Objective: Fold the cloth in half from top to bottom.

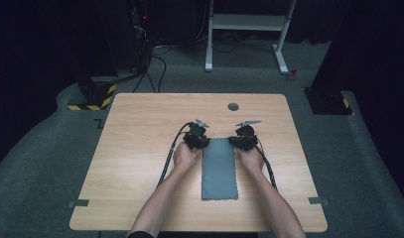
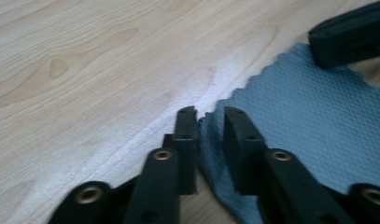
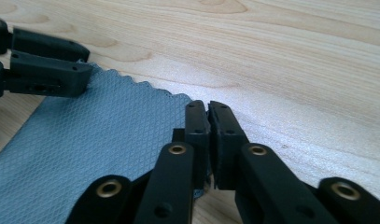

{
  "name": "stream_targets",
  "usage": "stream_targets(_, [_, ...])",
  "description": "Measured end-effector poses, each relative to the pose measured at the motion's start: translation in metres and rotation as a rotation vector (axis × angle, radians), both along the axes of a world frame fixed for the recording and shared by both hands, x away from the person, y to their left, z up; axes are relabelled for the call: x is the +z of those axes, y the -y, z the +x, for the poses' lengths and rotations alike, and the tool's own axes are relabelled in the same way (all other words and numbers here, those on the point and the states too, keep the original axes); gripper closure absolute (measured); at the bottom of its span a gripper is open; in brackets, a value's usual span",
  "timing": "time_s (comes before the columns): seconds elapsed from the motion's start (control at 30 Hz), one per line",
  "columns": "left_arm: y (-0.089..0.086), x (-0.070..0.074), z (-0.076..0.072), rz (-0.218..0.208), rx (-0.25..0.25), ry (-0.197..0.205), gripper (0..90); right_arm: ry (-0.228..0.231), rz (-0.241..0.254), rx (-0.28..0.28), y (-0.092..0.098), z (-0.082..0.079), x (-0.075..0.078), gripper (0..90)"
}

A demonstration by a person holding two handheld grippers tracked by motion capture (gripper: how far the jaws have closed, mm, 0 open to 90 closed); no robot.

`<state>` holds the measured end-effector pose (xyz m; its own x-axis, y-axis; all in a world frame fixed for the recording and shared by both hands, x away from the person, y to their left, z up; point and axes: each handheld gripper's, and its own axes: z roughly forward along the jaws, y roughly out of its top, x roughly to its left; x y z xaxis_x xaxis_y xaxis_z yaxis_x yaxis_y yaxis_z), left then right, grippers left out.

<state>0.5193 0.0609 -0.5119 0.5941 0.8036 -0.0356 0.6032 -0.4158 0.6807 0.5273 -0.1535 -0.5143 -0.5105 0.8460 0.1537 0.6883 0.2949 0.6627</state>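
A grey-blue cloth [image 1: 219,168] [image 2: 309,116] [image 3: 94,135] lies flat on the wooden table [image 1: 140,148], its long side running toward the person. My left gripper [image 1: 204,141] [image 2: 210,114] sits at the cloth's far left corner. That corner stands up between its jaws, which are still a narrow gap apart. My right gripper [image 1: 235,141] [image 3: 208,108] is at the far right corner, its jaws pressed together on the cloth's edge. Each gripper view also shows the other gripper farther off: the right gripper [image 2: 351,37] and the left gripper [image 3: 87,64].
A round grommet hole [image 1: 233,106] sits in the table beyond the grippers. Bare wood surrounds the cloth on all sides. Past the table stand a white desk frame [image 1: 249,29] and a yellow-and-black striped base [image 1: 95,96] on the carpet.
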Motion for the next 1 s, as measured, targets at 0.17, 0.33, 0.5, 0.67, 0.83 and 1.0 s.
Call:
stream_targets(0.17, [-0.004, -0.001, 0.003, -0.059, -0.002, -0.038, 87.4, 0.004, -0.016, 0.008, -0.002, -0.002, 0.001, 89.4])
stream_targets(0.33, [-0.009, -0.001, 0.004, -0.092, -0.012, -0.051, 88.6, 0.033, -0.014, 0.026, -0.001, -0.004, 0.002, 89.9])
stream_targets(0.5, [-0.013, 0.006, 0.002, -0.114, -0.024, -0.038, 88.8, 0.046, 0.006, 0.041, 0.002, -0.007, 0.009, 90.0])
stream_targets(0.67, [-0.017, 0.01, 0.003, -0.135, -0.024, -0.027, 88.8, 0.058, 0.026, 0.045, 0.004, -0.007, 0.013, 90.0])
stream_targets(0.83, [-0.018, 0.007, 0.006, -0.149, -0.018, -0.034, 88.9, 0.069, 0.034, 0.042, 0.004, -0.006, 0.013, 90.0])
stream_targets(1.0, [-0.021, 0.007, 0.01, -0.171, -0.013, -0.037, 89.0, 0.068, 0.042, 0.028, 0.004, -0.003, 0.012, 90.0])
